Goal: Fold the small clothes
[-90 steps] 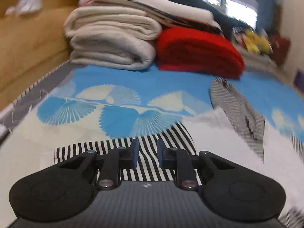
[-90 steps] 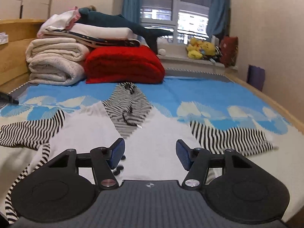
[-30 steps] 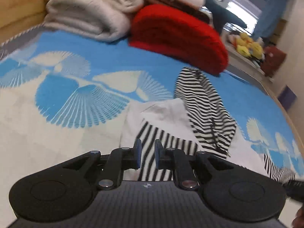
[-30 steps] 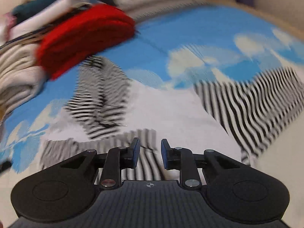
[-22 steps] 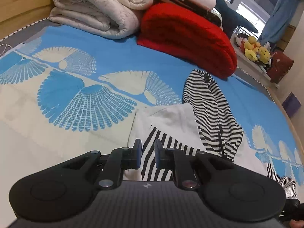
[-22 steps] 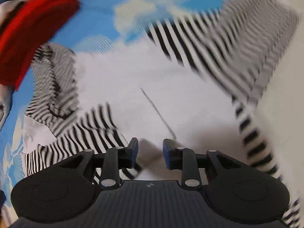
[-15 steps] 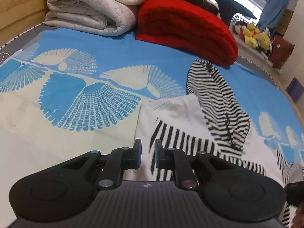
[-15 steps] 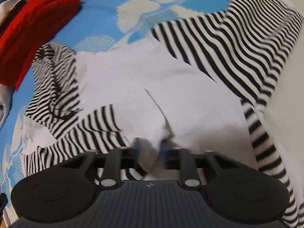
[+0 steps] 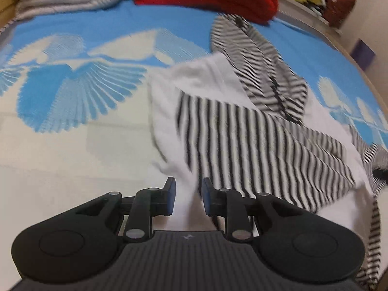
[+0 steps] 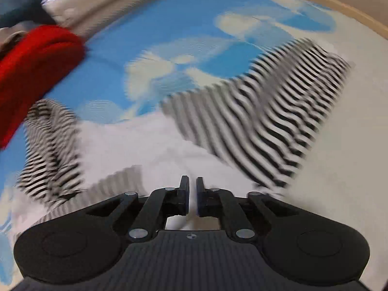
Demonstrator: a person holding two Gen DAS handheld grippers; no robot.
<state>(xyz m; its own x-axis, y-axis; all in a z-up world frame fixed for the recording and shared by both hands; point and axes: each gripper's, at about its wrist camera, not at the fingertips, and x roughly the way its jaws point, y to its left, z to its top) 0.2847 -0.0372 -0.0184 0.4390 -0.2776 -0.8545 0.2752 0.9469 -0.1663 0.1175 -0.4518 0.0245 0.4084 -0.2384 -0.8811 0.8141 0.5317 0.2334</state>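
Left wrist view: white hoodie with black-striped sleeves (image 9: 218, 92) has one sleeve folded in, left gripper (image 9: 186, 195) jaws parted; right gripper (image 10: 192, 194) jaws clench its white fabric, other sleeve unfolded.

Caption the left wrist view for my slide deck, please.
Left gripper open over white hoodie, striped sleeve folded across it.

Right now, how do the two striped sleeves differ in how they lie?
The near sleeve is folded across the white body of the hoodie; the far sleeve lies spread out on the bedspread. The near one overlaps the garment, the far one juts sideways. Both are black-and-white striped.
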